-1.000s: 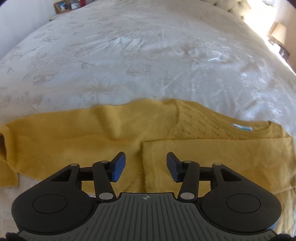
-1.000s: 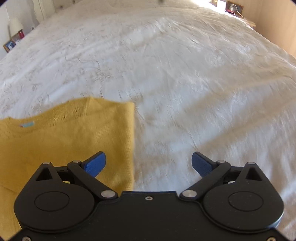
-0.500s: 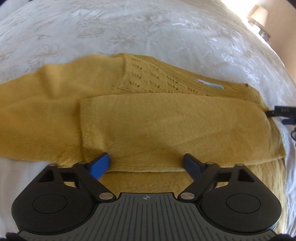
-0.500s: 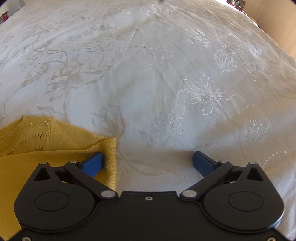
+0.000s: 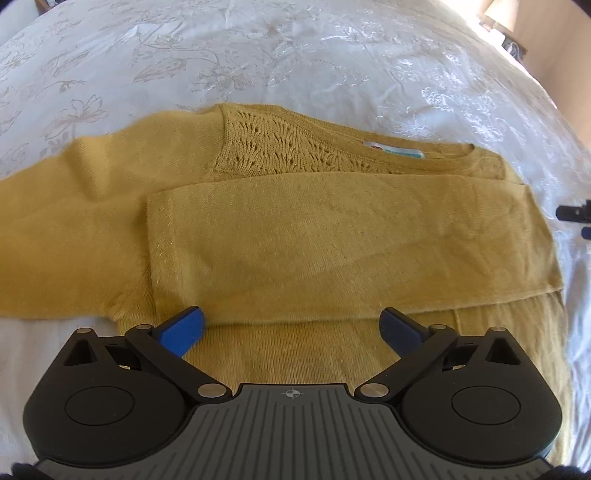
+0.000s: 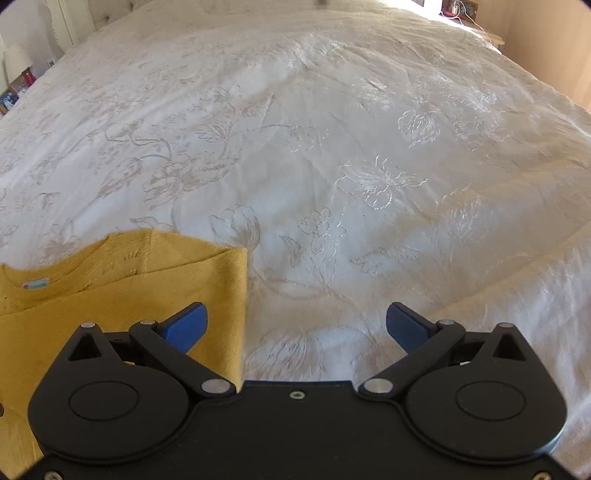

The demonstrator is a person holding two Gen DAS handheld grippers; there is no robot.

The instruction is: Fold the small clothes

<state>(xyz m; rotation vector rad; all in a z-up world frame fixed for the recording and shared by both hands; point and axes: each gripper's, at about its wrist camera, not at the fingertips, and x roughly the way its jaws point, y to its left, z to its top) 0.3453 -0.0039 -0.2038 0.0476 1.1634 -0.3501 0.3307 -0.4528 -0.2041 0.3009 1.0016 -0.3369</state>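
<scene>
A small mustard-yellow knitted sweater [image 5: 295,236] lies flat on the bed, its neck label [image 5: 393,151] toward the far side. One sleeve [image 5: 351,243] is folded across the body; the other sleeve [image 5: 66,221] stretches out to the left. My left gripper [image 5: 291,328] hovers over the sweater's lower part, its jaws opening wide with nothing pinched between the blue pads. In the right wrist view the sweater's folded right edge [image 6: 229,295] lies under the left finger. My right gripper [image 6: 297,325] is open over that edge and the bare bedspread.
A white bedspread [image 6: 351,166] with embroidered flowers covers the whole bed. A nightstand with small items [image 6: 14,88] stands at the far left, another with cables [image 6: 461,7] at the far right. The right gripper's tip [image 5: 576,218] shows at the left wrist view's right edge.
My left gripper's jaws spread from half shut to wide and it moved closer over the folded sleeve. The right gripper dipped toward the sweater's edge and drew back, staying open.
</scene>
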